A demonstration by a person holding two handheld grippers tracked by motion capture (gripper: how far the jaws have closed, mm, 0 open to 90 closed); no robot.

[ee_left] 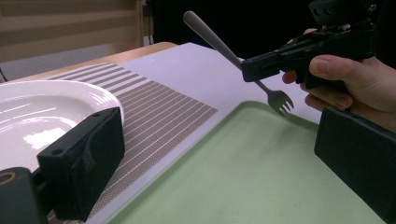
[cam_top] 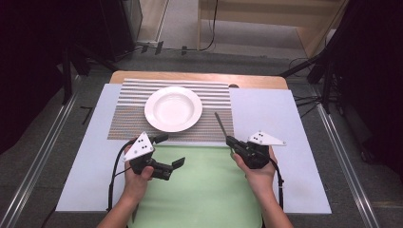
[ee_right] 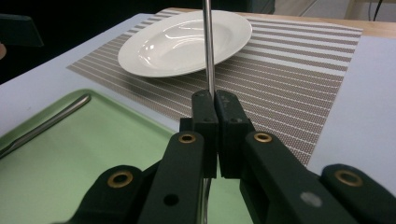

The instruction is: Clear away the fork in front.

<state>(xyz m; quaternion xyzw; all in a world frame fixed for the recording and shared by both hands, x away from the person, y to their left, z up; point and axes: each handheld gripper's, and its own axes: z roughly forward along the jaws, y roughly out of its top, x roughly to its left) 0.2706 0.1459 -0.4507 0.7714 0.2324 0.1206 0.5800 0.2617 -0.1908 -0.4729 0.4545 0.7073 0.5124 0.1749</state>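
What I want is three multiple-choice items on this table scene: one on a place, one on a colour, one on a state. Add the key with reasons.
1. The white plate stands
A. on the floor
B. on the striped mat
C. on a wooden shelf

2. The tray nearest the person is
A. green
B. red
C. black

3. The right tool is
A. open and empty
B. shut on a spoon
C. shut on the fork

Key:
1 B, since the high view shows the stripes running all round the plate.
2 A, since its flat surface is pale green in the high view and in both gripper views.
3 C, since the jaws meet on the metal handle in the right gripper view, and the tines hang below them in the left gripper view.
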